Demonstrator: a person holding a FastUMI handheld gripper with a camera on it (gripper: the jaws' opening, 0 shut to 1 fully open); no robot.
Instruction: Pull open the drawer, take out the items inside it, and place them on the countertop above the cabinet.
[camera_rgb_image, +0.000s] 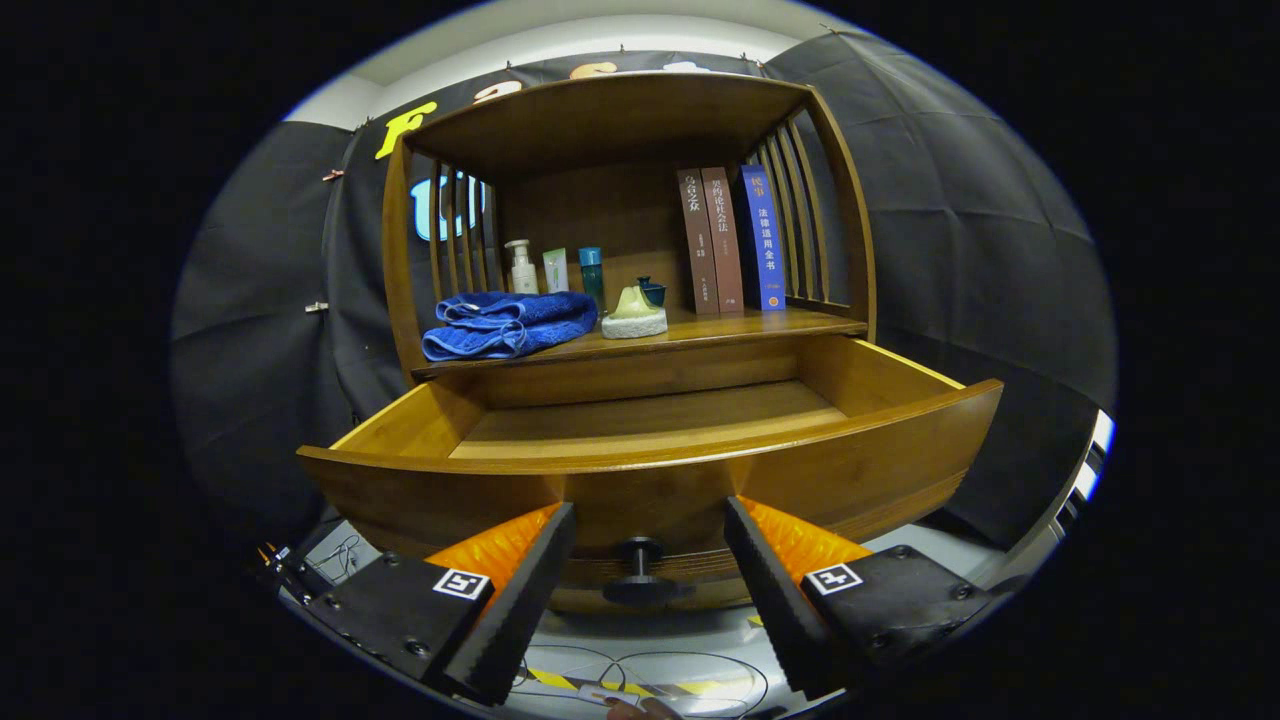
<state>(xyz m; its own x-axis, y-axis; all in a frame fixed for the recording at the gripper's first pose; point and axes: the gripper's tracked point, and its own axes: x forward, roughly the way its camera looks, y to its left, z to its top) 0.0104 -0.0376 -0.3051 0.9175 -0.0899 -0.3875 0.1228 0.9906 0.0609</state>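
Gripper (648, 530) open astride knob (639, 560), drawer (650, 470) out, towel (508, 322) above.

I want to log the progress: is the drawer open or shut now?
Open. The drawer is pulled out from under the countertop, its bare floor showing. The tongs are open, either side of its knob.

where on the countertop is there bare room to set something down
Bare patch on the countertop: between the cream ornament and the books, out to its front edge. Crowded left, with the blue towel and bottles behind. The tool is open, straddling the drawer knob.
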